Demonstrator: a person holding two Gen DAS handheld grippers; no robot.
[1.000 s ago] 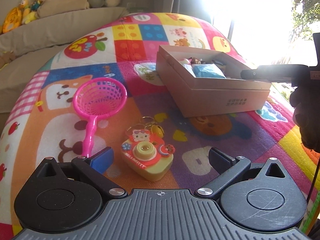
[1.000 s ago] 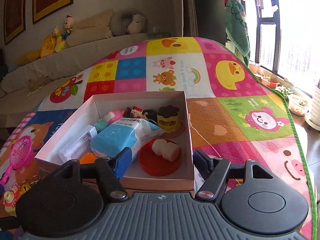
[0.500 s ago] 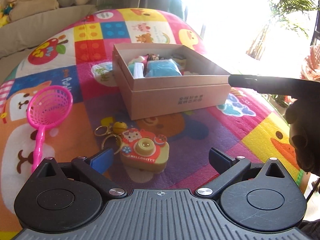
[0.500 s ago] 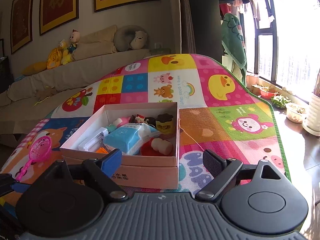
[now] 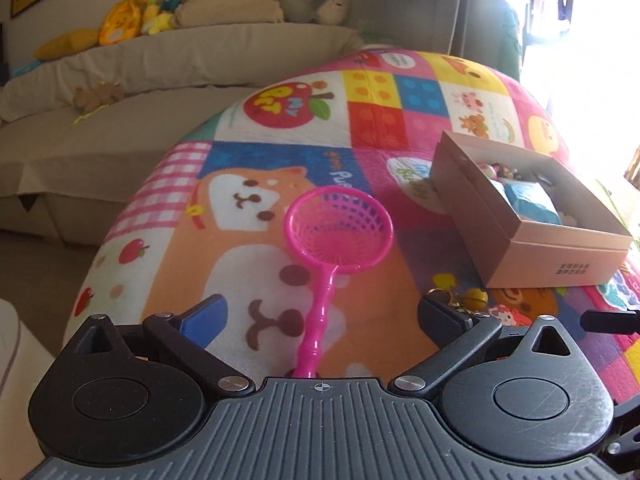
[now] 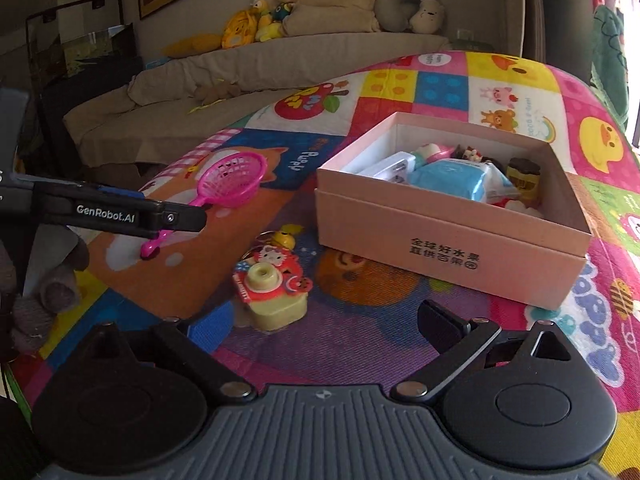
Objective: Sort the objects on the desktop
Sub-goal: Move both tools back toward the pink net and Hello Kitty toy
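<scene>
Your left gripper [image 5: 322,314] swung from toy camera [image 6: 272,286] to pink net [image 5: 338,232]; jaws apart, net handle between, untouched. Your right gripper [image 6: 324,322]: jaws opening, nothing between, toy camera just ahead on mat [image 6: 380,344]. Beyond, open box [image 6: 448,236] holds sorted items.

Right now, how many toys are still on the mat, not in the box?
2: the pink net on the mat's left side, and the toy camera in front of the box.

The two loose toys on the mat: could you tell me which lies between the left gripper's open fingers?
The pink toy net; the camera toy sits off to the side.
</scene>
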